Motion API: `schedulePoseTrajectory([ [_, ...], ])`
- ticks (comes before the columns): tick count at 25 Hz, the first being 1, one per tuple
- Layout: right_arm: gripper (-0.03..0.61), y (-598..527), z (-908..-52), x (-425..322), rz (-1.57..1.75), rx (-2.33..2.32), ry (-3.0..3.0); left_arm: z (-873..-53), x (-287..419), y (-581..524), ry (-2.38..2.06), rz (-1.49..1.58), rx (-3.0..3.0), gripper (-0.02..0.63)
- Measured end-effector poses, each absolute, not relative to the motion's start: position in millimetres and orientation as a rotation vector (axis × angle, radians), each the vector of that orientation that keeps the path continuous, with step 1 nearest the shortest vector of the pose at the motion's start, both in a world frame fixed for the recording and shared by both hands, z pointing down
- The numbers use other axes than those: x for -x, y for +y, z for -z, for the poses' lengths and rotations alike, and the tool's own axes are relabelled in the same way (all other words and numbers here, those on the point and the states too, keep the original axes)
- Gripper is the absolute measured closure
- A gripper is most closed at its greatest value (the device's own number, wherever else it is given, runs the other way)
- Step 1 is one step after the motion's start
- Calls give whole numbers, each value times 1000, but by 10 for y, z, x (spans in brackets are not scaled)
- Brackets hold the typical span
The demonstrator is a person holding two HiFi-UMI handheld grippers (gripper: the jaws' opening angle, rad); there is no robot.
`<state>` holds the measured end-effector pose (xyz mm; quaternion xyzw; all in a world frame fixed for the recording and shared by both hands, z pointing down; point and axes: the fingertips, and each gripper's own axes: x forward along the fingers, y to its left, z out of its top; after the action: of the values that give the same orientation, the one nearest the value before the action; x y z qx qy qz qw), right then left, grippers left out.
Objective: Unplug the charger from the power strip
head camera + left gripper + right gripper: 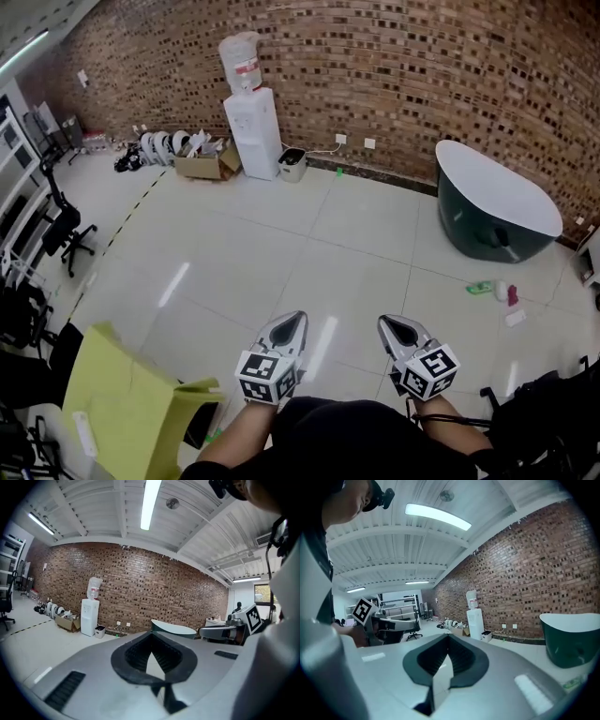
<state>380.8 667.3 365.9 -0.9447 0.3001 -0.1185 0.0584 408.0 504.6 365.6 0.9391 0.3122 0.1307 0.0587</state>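
Charger: in none of the three views; power strip likewise unseen, so first to be found.
Left gripper (151,634): jaws together at the tips, nothing between them, only pale floor showing through the hollow behind.
Right gripper (449,638): jaws together too, empty.
Pose: both held low in front of the person, side by side and apart, pointing out over bare tiled floor (281,244).
Beyond: water dispenser (253,127) against the brick wall (422,75), cardboard box (202,164) just beside it, dark green tub (492,211) to the right, yellow-green sheet (122,403) at lower left.
Wall sockets (340,139): near the dispenser, a thin white cable by them; too small to tell what it feeds.
Likely handling: probably a light, stiff plastic block, smooth-sided and so prone to slip; prongs held by friction; strip itself light enough to lift along with a pull.
Where to hold: probably across the two flat sides of the body, close to the strip's face, never by the cable.
Other gripper: best pressed on the strip beside the socket, to pin it down.
Pull: straight out along the prongs, no rocking.
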Motion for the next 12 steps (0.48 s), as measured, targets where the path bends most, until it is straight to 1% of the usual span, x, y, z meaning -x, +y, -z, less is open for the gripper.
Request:
schedulePoseTrajectory([
  [12, 575, 5711, -3783, -3904, 434, 2665, 1371, -3764, -3654, 4185, 504, -461, -2911, 607],
])
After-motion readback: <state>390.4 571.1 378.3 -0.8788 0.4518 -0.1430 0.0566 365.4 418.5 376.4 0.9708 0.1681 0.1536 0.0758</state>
